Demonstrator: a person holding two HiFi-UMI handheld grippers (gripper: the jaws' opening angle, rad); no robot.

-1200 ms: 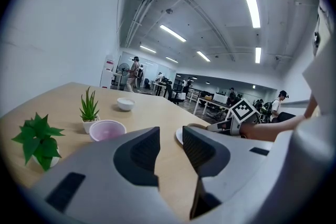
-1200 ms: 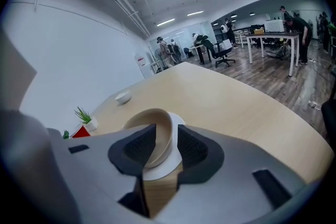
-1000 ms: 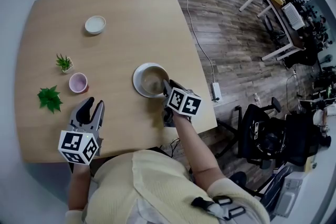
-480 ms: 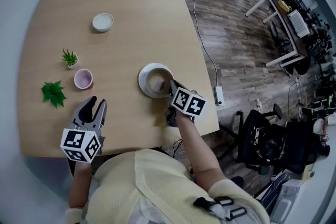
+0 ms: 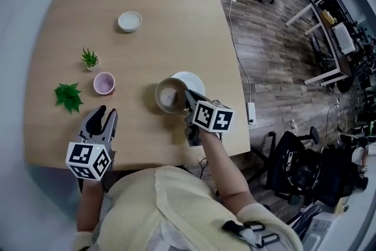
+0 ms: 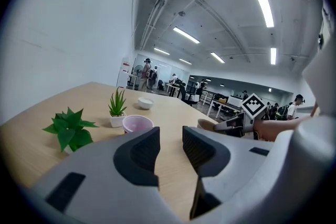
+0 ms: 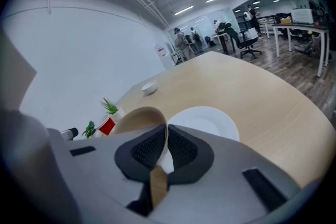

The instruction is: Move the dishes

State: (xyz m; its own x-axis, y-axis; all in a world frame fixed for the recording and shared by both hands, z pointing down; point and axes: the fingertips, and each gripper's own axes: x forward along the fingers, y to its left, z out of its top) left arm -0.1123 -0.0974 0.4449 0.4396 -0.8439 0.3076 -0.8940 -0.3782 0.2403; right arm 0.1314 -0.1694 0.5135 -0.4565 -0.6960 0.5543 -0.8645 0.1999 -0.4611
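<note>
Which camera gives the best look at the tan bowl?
The head view: nearly the whole tan bowl shows from above. The right gripper view shows only its rim in the right tool, whose jaws have just been closing; the left gripper view, a distant sliver.

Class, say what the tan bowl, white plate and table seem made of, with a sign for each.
Bowl: thin tan wall, matte; perhaps plastic or bamboo fibre.
Plate: white, smooth, slightly glossy; likely ceramic, maybe melamine.
Table: pale wood grain, matte; wood or laminate.

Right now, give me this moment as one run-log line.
right tool: jaws just closed, shut on rim of beige bowl | beige bowl: partly off white plate | left tool: open, empty
</note>
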